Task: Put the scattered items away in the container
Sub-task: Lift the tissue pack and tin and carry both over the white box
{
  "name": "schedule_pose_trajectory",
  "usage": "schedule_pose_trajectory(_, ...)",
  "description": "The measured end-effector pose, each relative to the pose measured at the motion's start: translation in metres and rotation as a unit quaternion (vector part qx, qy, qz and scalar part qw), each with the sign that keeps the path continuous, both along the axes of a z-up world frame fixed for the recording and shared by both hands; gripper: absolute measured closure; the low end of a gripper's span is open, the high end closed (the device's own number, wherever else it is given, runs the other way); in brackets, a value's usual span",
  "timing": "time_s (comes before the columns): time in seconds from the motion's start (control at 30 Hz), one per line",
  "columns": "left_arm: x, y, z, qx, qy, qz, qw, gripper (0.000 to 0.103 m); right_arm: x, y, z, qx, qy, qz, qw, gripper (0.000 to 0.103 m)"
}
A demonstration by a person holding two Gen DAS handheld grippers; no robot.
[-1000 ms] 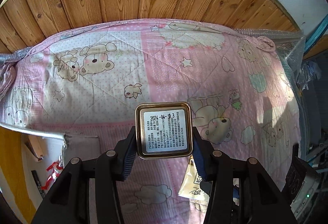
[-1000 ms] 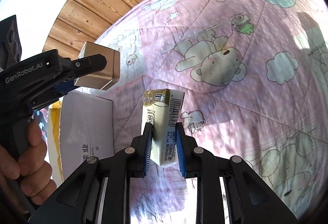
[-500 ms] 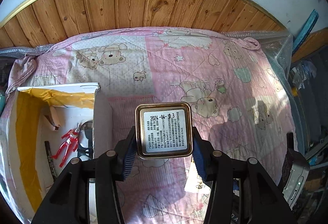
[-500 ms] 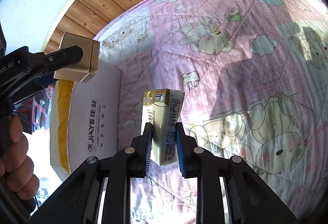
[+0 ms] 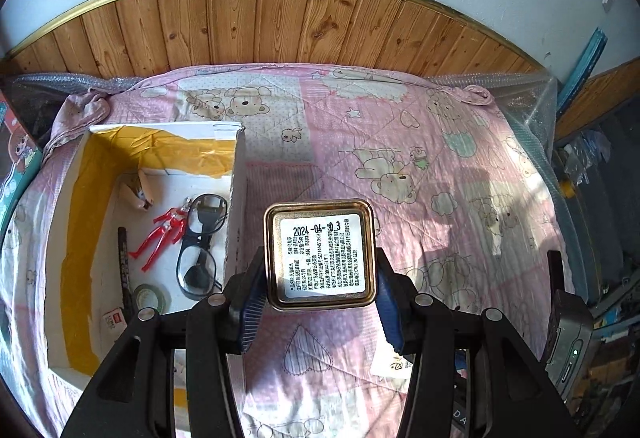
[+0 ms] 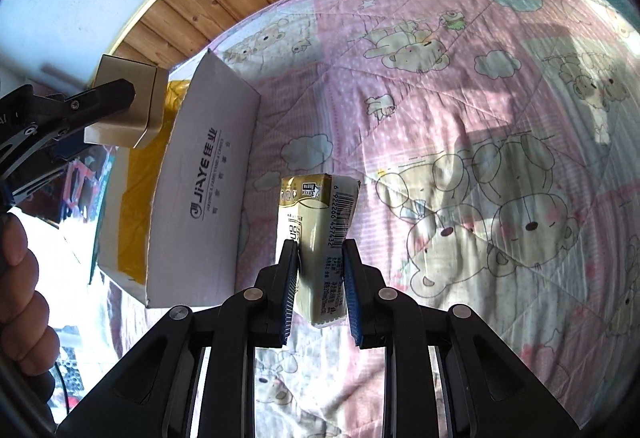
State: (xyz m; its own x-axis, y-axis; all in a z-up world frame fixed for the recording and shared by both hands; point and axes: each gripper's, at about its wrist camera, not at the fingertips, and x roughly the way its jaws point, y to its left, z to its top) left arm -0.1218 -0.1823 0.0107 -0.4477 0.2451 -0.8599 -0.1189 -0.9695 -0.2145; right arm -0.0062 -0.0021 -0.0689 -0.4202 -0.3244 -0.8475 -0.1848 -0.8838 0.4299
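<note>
Gripping tin (image 5: 321,254) (packet (image 6: 318,238) too).

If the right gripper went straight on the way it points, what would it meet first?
Probably the pink quilt: beyond the packet held by the right gripper, nothing else shows. The box stands off to the left. Depth is unclear.

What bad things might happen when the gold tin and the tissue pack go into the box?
The gold tin, held by the left gripper, might land on the glasses already lying in the box and scratch them. The right gripper squeezes the soft tissue pack, so it could slip. Both grippers might bump at the box.
</note>
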Motion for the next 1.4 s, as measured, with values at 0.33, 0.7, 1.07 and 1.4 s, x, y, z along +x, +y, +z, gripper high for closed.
schedule_pose_trajectory(0.33, 0.053, -0.023, 0.008, 0.001, 0.015, 0.017, 0.9997, 0.053, 0.031, -0.024, 0.007, 0.022, 0.004, 0.034, 0.999, 0.080)
schedule_pose_trajectory(0.7, 0.088, -0.037, 0.008, -0.010, 0.026, 0.023, 0.9993, 0.053, 0.048, -0.053, 0.030, 0.059, 0.032, 0.088, 0.994, 0.080)
schedule_pose_trajectory(1.07, 0.110, -0.062, 0.001, 0.002, 0.018, 0.044, 0.9989, 0.053, 0.051, -0.081, 0.049, 0.068, 0.055, 0.130, 0.988, 0.080)
schedule_pose_trajectory(1.4, 0.130, -0.094, 0.000, 0.003, 0.015, 0.078, 0.9969, 0.053, 0.043, -0.108, 0.061, 0.061, 0.067, 0.168, 0.982, 0.080)
